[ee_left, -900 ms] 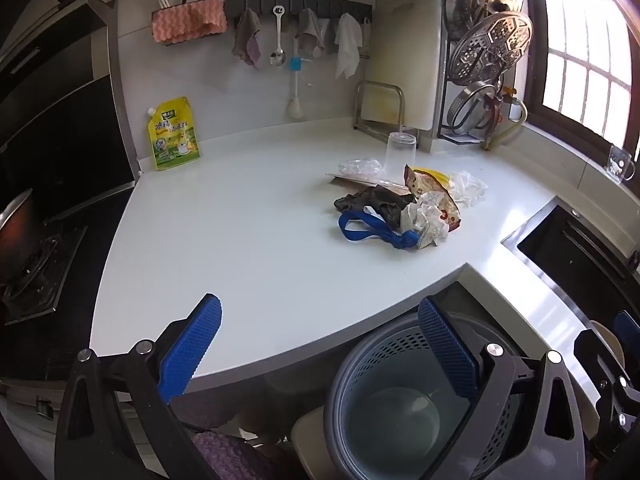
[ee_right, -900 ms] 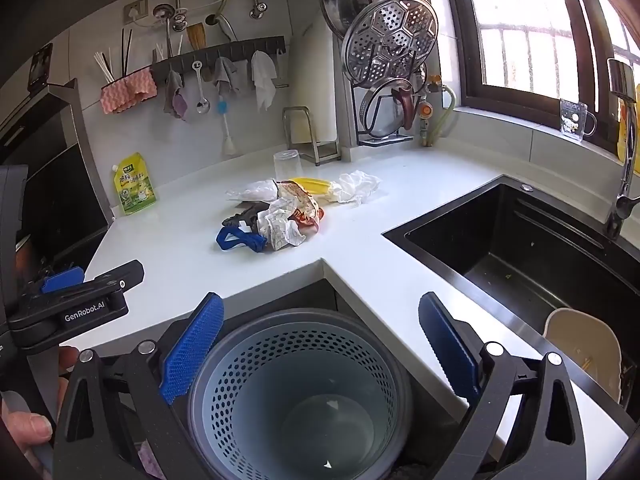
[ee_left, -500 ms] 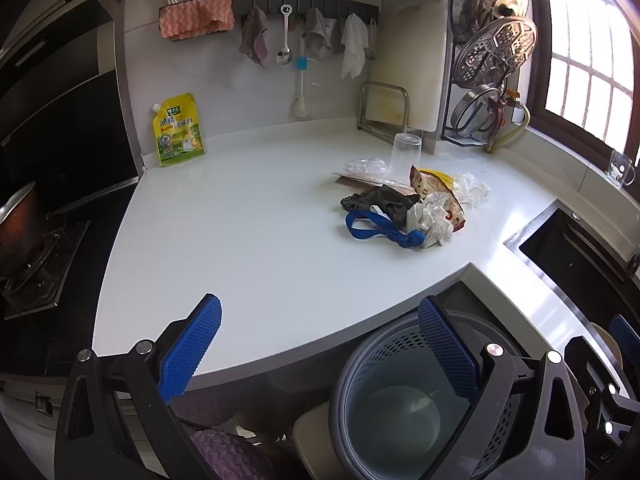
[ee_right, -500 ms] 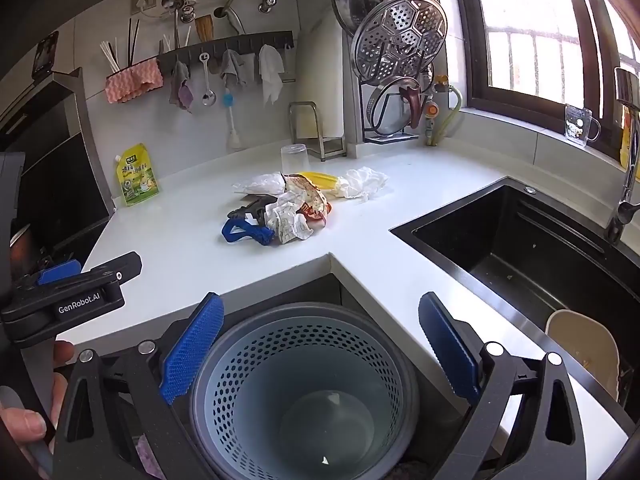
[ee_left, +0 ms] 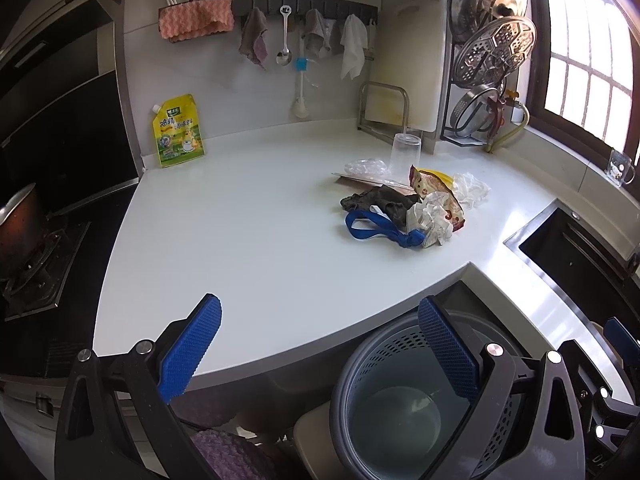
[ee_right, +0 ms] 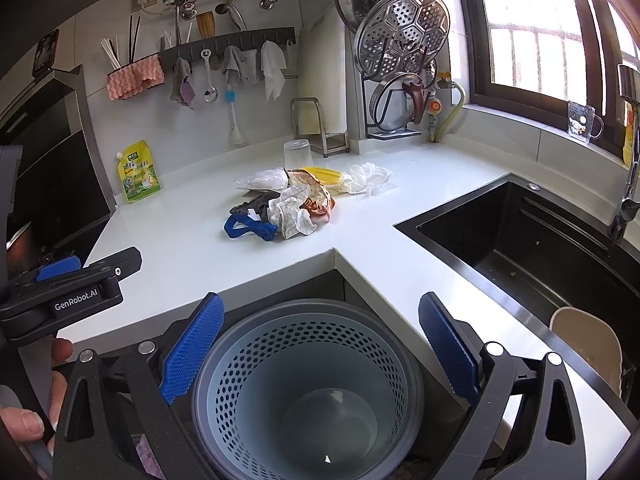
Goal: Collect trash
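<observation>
A heap of trash lies on the white counter (ee_left: 240, 220): a blue strap (ee_left: 376, 230), a dark rag (ee_left: 380, 200), crumpled paper (ee_left: 430, 216), a snack wrapper (ee_left: 436, 184) and clear plastic (ee_left: 472, 188). The heap also shows in the right wrist view (ee_right: 296, 204). A grey perforated bin (ee_right: 308, 384) stands below the counter's inner corner, empty inside. My left gripper (ee_left: 320, 344) is open and empty, near the counter's front edge. My right gripper (ee_right: 320, 344) is open and empty, above the bin.
A clear cup (ee_left: 406, 152) stands upside down behind the heap. A yellow pouch (ee_left: 178, 132) leans on the back wall. A black sink (ee_right: 540, 248) lies at the right, a stove with a pot (ee_left: 20, 232) at the left. Pot lids (ee_right: 400, 36) hang on a rack.
Both grippers have drifted slightly, the views shifting a little toward the counter. The trash and bin have not moved. Both grippers stay open.
</observation>
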A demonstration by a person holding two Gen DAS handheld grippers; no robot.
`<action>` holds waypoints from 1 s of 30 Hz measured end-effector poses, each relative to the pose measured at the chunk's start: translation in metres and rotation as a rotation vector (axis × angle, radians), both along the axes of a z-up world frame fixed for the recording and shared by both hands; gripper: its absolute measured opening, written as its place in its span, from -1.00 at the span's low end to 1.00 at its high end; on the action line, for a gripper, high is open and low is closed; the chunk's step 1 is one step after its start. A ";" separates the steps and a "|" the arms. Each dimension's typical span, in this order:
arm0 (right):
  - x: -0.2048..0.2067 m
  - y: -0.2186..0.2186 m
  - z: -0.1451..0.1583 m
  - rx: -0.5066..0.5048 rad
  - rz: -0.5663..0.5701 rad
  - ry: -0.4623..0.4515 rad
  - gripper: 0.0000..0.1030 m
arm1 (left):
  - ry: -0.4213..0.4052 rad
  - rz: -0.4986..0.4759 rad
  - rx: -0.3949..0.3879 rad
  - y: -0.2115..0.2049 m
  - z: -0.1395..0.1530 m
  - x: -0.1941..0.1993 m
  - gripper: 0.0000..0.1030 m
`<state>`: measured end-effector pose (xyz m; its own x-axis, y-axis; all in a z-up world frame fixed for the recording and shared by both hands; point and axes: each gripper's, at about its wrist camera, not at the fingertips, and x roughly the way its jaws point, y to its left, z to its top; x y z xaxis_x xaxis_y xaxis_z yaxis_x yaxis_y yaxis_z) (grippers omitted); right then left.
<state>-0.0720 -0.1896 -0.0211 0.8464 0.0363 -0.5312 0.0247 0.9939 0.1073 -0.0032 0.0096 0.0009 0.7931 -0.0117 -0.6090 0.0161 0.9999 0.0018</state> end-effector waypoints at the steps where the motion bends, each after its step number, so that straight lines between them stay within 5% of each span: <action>1: 0.000 0.000 0.000 0.000 0.001 0.001 0.81 | 0.001 0.000 0.003 -0.001 0.000 0.000 0.88; 30: 0.017 -0.007 -0.015 0.047 0.030 0.009 0.81 | 0.032 0.016 0.028 -0.005 -0.011 0.011 0.88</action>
<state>-0.0554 -0.1963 -0.0362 0.8396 0.0866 -0.5362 -0.0034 0.9880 0.1543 0.0075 0.0046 -0.0105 0.7732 0.0183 -0.6339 0.0008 0.9996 0.0298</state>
